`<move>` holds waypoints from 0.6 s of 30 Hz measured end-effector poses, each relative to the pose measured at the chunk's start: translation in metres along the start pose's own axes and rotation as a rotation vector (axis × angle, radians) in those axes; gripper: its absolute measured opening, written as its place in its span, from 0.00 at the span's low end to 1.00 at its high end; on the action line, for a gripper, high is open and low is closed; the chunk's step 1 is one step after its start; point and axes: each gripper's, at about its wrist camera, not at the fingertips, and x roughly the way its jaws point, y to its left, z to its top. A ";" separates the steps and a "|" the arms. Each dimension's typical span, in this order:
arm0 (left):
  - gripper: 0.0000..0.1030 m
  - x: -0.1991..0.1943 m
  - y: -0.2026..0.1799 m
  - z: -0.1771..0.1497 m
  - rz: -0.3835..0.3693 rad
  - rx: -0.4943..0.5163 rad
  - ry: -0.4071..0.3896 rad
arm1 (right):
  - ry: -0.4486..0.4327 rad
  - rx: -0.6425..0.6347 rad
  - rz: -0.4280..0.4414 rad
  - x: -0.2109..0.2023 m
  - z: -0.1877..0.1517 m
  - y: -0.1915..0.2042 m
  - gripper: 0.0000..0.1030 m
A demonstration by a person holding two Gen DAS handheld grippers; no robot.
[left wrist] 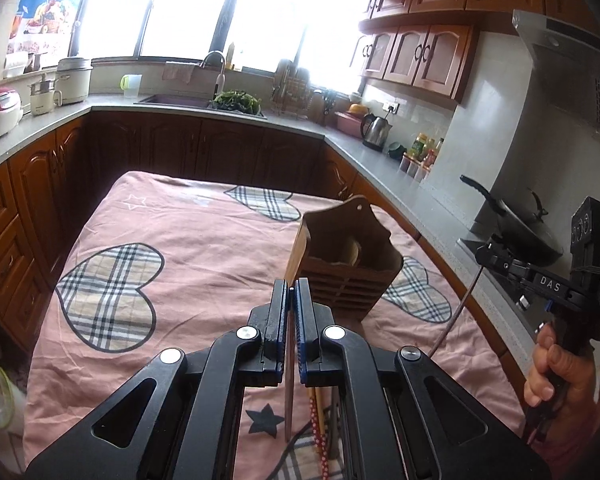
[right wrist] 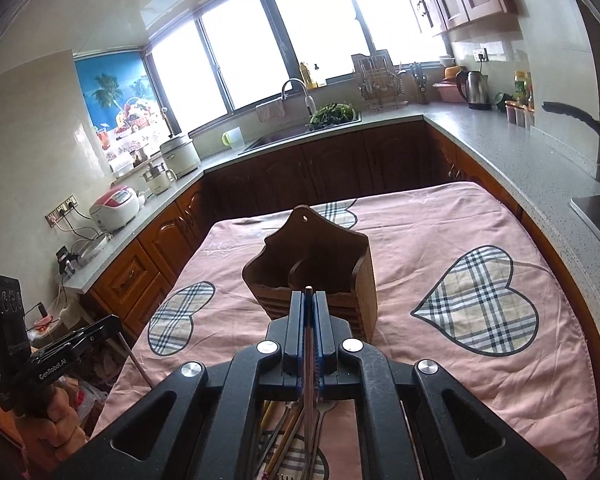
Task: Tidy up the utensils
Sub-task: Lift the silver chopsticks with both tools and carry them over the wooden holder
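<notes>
Brown chopsticks (left wrist: 289, 380) (right wrist: 309, 360) pinched in both tongs (left wrist: 291, 292) (right wrist: 309, 294).

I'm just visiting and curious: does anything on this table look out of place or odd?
Mildly: the wooden utensil holder stands on a wrinkled pink cloth, while loose chopsticks lie in an untidy pile at the near edge.

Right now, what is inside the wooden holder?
The wooden holder shows a middle divider and no utensils above its rim; its bottom is hidden by the walls.
</notes>
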 end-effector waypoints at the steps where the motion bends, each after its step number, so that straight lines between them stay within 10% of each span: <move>1: 0.03 -0.002 0.001 0.005 0.000 -0.007 -0.019 | -0.018 0.001 -0.001 -0.003 0.003 0.000 0.04; 18: 0.03 0.020 -0.017 0.118 -0.031 -0.057 -0.329 | -0.314 0.038 -0.056 0.007 0.093 -0.011 0.04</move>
